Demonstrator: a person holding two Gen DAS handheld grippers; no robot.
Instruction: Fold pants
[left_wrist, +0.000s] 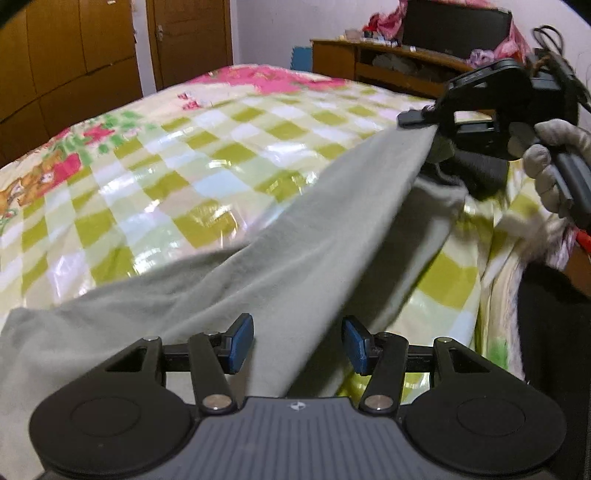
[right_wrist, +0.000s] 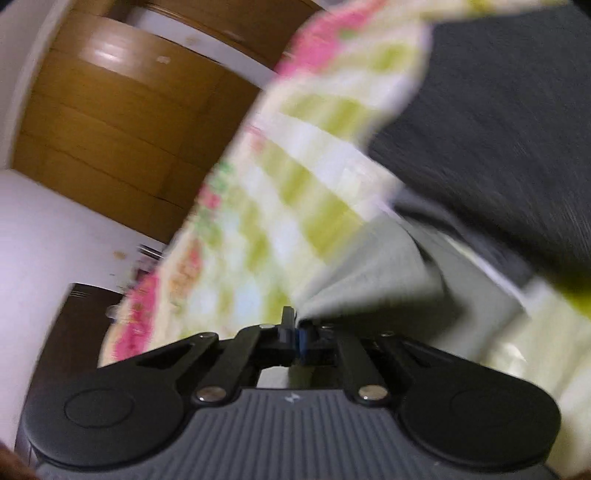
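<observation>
Grey-green pants (left_wrist: 295, 240) lie stretched over the checked bedspread (left_wrist: 184, 147), rising from the near left up to the right. My left gripper (left_wrist: 298, 343) is open just over the near part of the cloth, its blue pads (left_wrist: 242, 343) apart and not pressing it. My right gripper (left_wrist: 415, 119), held by a gloved hand (left_wrist: 554, 147), is shut on the raised end of the pants. The blurred right wrist view shows that gripper (right_wrist: 295, 328) pinching the pants (right_wrist: 369, 273), which fan out from the jaws.
The bed runs back toward a wooden wardrobe (left_wrist: 74, 55) and door at the left. A wooden desk (left_wrist: 388, 62) with clutter stands behind at the right. The bed's edge drops away at the right. Dark clothing of the person (right_wrist: 498, 110) fills the right wrist view's upper right.
</observation>
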